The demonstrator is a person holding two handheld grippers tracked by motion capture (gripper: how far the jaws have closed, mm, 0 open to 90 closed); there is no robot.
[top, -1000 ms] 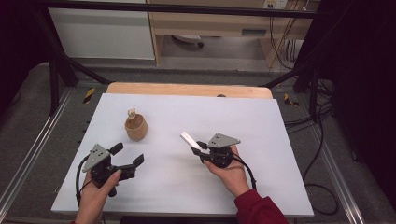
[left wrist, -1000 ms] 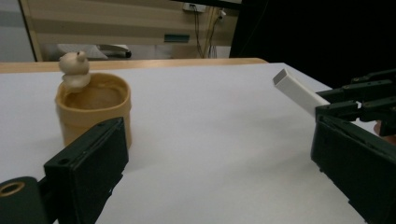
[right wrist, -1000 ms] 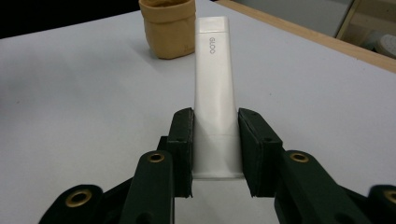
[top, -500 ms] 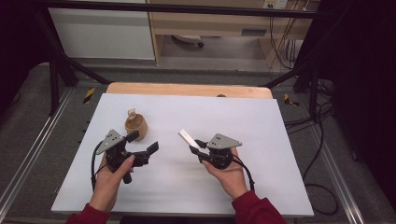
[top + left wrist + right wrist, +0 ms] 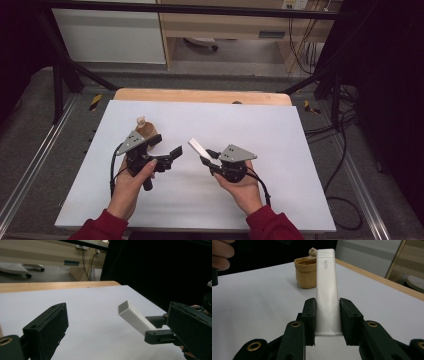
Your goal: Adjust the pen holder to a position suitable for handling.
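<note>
Centrally, a white tabletop (image 5: 300, 150) with a wooden far edge (image 5: 200, 96) stands on grey flooring (image 5: 30, 150). Right gripper (image 5: 206, 156) clamps a white tube (image 5: 196, 147), just right of a tan pot (image 5: 148, 134). Left gripper (image 5: 165, 150), jaws spread and empty, hovers beside the pot.

My sleeves (image 5: 107, 229) are dark red, ending at the wrists. Each gripper, left (image 5: 165, 151) and right (image 5: 209, 157), is black with blocky jaws, brass-ringed screw holes, a grey three-cornered plate on top and a trailing black cable (image 5: 114, 167).
</note>
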